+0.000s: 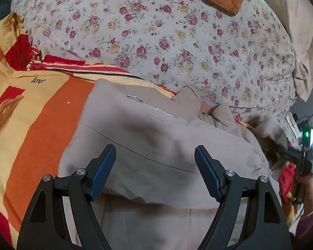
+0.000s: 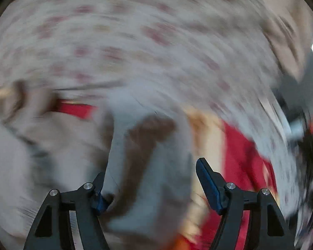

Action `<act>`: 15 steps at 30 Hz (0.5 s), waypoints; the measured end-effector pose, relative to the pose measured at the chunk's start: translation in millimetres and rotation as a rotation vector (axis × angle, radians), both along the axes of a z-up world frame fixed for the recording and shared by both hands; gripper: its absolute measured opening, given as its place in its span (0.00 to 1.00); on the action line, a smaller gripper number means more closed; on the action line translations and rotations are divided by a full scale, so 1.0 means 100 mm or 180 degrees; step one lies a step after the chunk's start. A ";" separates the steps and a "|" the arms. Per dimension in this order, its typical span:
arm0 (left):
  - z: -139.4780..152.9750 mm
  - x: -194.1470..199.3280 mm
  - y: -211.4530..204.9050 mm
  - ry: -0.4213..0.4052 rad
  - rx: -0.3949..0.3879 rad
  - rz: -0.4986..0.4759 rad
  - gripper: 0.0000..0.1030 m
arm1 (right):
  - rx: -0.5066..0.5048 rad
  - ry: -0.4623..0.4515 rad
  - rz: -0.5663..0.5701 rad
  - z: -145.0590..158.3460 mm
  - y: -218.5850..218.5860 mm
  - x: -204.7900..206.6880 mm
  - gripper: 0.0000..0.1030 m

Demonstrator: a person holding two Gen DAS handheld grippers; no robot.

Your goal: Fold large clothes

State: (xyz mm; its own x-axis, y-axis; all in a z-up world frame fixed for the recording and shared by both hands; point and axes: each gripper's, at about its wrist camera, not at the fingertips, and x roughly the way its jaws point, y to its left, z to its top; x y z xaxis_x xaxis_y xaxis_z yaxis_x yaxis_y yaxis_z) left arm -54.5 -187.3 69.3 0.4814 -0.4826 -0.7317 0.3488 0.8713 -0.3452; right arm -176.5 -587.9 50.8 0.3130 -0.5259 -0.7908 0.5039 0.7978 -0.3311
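**Both grippers spread wide over a beige coat on the bed**

A floral quilt (image 1: pixel 156 31) fills the far half of the left wrist view, bunched high across the bed. Nearer lies a striped orange, yellow and red blanket (image 1: pixel 37 108) printed with the word "love". On that blanket rests the beige coat (image 1: pixel 156 145), partly folded, its silver zipper (image 1: pixel 152 106) running diagonally across the upper panel and a fur-trimmed hood (image 1: pixel 269 129) at its right end.

The left gripper (image 1: pixel 155 175) hovers low over the coat's folded edge, pointing forward across the bed, its blue-padded fingers (image 1: pixel 103 173) wide apart with nothing between them.

The right gripper (image 2: pixel 151 187) appears in its own view amid heavy motion blur; its fingers (image 2: pixel 208 185) are spread too, fur smeared between them, though contact cannot be judged.
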 end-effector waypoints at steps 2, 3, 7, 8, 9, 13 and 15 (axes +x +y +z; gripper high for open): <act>-0.02 0.00 -0.02 0.0034 -0.0007 -0.0023 0.76 | 0.0191 0.0044 -0.0211 -0.03 -0.31 -0.26 0.68; -0.03 0.00 -0.04 0.0039 0.0005 -0.0029 0.76 | 0.0285 -0.0026 -0.0237 0.01 -0.38 -0.34 0.68; -0.07 -0.03 -0.09 0.0032 0.0074 -0.0059 0.76 | 0.0481 -0.0540 -0.0118 0.41 -0.40 -0.57 0.77; -0.08 -0.04 -0.09 0.0038 0.0083 -0.0064 0.76 | 0.0445 -0.0651 -0.0080 0.50 -0.36 -0.55 0.81; -0.09 -0.04 -0.09 0.0041 0.0087 -0.0066 0.76 | 0.0396 -0.0780 0.0001 0.61 -0.29 -0.53 0.86; -0.09 -0.02 -0.08 0.0053 0.0094 -0.0055 0.76 | 0.0221 -0.0559 0.0414 0.65 0.02 -0.05 0.89; -0.10 -0.01 -0.08 0.0068 0.0086 -0.0051 0.76 | -0.0046 -0.0270 0.0657 0.56 0.18 0.21 0.89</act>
State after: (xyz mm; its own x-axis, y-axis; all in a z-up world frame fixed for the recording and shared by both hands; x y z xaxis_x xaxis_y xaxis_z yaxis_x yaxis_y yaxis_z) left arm -55.7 -194.8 59.7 0.4579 -0.4700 -0.7546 0.3556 0.8748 -0.3291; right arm -155.1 -570.0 106.8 0.4803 -0.4548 -0.7500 0.3568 0.8824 -0.3066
